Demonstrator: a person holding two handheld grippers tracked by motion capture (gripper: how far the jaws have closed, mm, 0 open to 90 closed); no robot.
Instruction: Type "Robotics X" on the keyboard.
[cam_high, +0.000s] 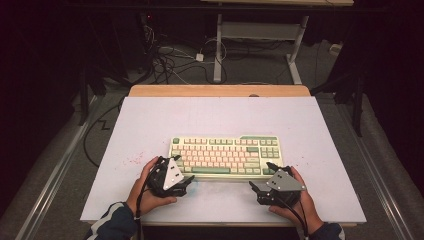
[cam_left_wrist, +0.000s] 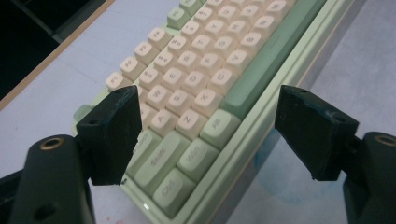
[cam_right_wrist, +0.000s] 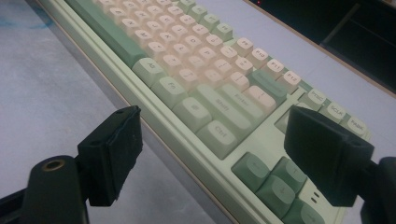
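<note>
Keyboard (cam_high: 225, 156) is lying flat near the front middle of the white table (cam_high: 150, 120), and I am bracketing it from both ends. I am holding the left gripper (cam_left_wrist: 208, 135) with jaws spread over the near-left corner, touching nothing, and the right gripper (cam_right_wrist: 212, 156) likewise gaping at the near-right corner. I judge the approach is ending; next I am needing both pairs lowered astride the edges before squeezing.
</note>
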